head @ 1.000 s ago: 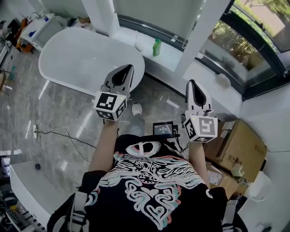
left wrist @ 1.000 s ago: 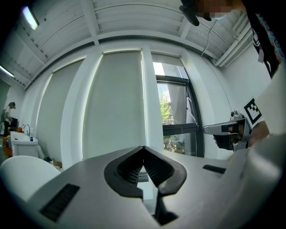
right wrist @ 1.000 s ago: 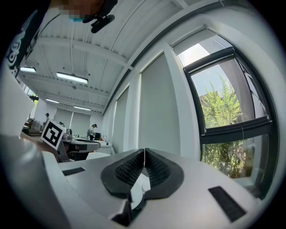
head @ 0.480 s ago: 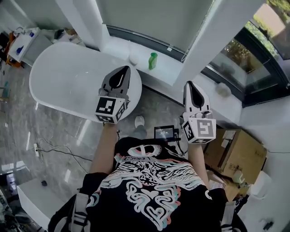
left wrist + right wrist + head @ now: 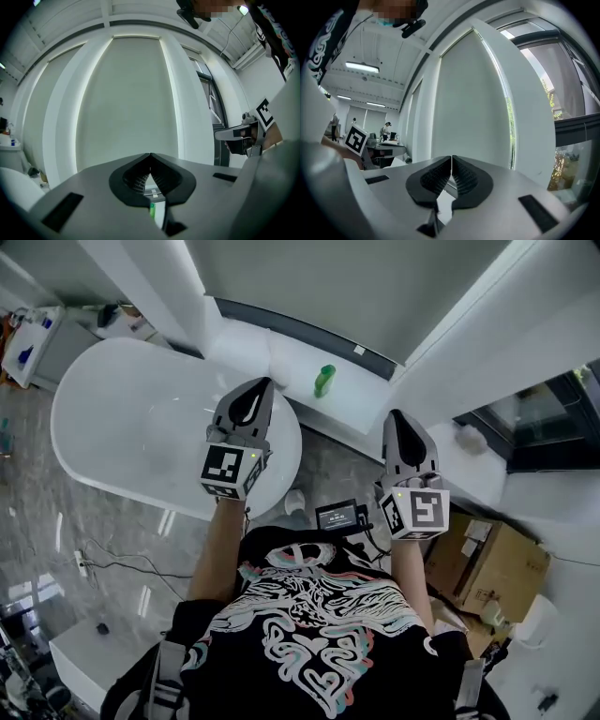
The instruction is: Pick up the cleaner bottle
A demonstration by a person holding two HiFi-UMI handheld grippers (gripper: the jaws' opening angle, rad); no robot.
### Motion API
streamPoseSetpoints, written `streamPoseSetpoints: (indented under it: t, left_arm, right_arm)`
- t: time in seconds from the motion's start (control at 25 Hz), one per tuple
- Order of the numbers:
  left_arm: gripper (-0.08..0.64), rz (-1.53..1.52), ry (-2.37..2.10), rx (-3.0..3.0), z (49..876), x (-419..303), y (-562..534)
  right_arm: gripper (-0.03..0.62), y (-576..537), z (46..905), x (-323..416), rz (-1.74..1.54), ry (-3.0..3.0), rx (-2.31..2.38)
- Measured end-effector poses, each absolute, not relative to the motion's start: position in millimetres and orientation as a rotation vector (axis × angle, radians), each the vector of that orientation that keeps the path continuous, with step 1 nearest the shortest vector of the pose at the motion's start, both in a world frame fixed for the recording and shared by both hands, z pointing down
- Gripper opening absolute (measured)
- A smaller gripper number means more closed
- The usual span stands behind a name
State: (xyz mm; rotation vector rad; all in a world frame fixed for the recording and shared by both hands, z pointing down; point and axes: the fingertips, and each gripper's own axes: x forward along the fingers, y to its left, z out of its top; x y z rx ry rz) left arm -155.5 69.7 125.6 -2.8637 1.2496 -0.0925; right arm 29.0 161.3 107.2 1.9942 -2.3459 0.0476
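Observation:
The cleaner bottle (image 5: pixel 325 381) is small and green and stands upright on the white window sill (image 5: pixel 281 352), below a drawn blind. My left gripper (image 5: pixel 255 387) is held level over the end of the white oval table, pointing at the sill, its tip a little left of and short of the bottle. Its jaws are shut and empty. In the left gripper view a strip of the green bottle (image 5: pixel 152 211) shows through the gap under the shut left gripper (image 5: pixel 150 154). My right gripper (image 5: pixel 396 416) is level over the floor, right of the bottle, also shut and empty; in its own view the right gripper (image 5: pixel 451 158) faces the blind.
A white oval table (image 5: pixel 112 418) fills the left side. A small screen device (image 5: pixel 339 517) lies on the marble floor by the person's feet. Cardboard boxes (image 5: pixel 502 563) stand at the right. A white round object (image 5: pixel 469 439) rests on the sill further right. Cables (image 5: pixel 103 549) trail on the floor at left.
The person has walked toward the window, so sill and bottle now lie closer in front of both grippers. Both grippers went forward together, level and shut.

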Motion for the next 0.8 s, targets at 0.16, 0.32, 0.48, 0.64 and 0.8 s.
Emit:
streamPoseSetpoints:
  t: [0.16, 0.32, 0.48, 0.64, 0.8]
  left_arm:
    - [0.015, -0.111, 1.264, -2.867, 144.0, -154.1, 38.8]
    - [0.014, -0.111, 1.285, -2.889, 159.0, -155.1, 20.9]
    - [0.014, -0.118, 1.304, -2.873, 165.0, -151.9, 8.1]
    - [0.014, -0.179, 1.325, -2.873, 179.7, -145.4, -3.9]
    - [0.014, -0.217, 1.354, -2.857, 186.1, -135.8, -8.6]
  right_arm:
    - [0.029, 132.8, 125.0, 29.8, 0.093, -2.321, 1.991]
    - [0.029, 117.3, 137.4, 25.4, 0.127, -2.314, 1.967]
    - [0.029, 105.3, 145.7, 28.2, 0.161, -2.312, 1.954]
    - [0.029, 93.1, 151.4, 35.1, 0.121, -2.286, 1.940]
    - [0.029, 84.6, 157.0, 44.5, 0.134, -2.289, 1.916]
